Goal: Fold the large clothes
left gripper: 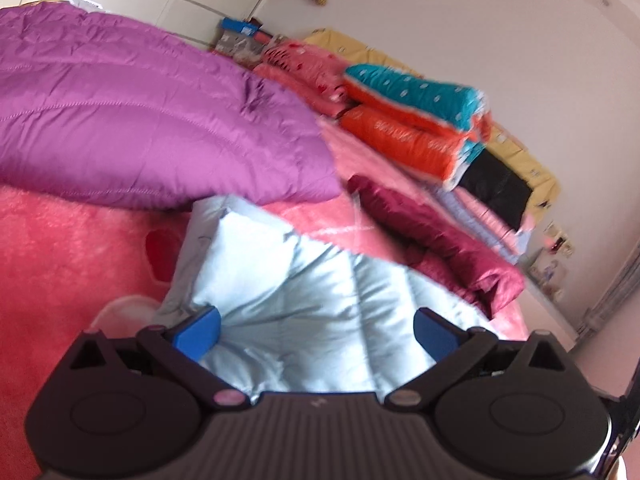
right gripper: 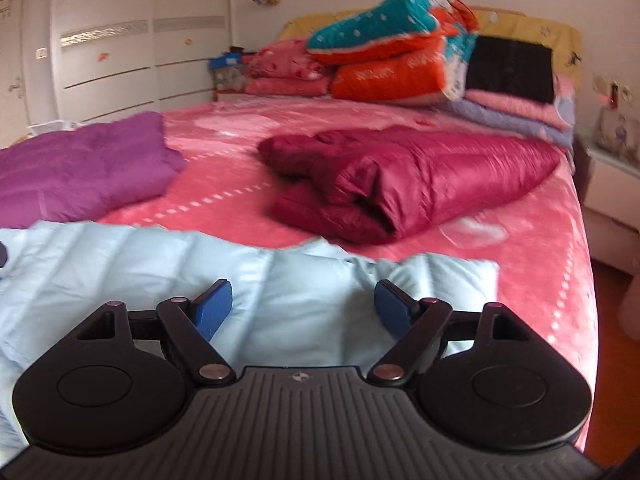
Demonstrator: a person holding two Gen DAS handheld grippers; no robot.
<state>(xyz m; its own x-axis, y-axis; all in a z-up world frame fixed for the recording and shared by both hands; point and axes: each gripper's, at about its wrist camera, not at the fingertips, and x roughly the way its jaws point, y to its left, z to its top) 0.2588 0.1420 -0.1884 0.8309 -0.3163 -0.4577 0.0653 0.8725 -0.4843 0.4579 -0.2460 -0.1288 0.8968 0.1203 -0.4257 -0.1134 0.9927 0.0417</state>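
We see a pale blue quilted down jacket (right gripper: 160, 268) spread flat and rumpled across the near edge of the bed. A maroon down jacket (right gripper: 408, 184) lies folded into a bulky bundle at mid-bed, apart from the pale one. A purple down jacket (left gripper: 140, 108) rests folded on the left side, its edge overlapping the pale blue garment in the left wrist view.

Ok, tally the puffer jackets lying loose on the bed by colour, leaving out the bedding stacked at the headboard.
Light blue puffer jacket: 1
Purple puffer jacket: 1
Maroon puffer jacket: 1
Total: 3

Both the left gripper and the right gripper are open over the light blue one.
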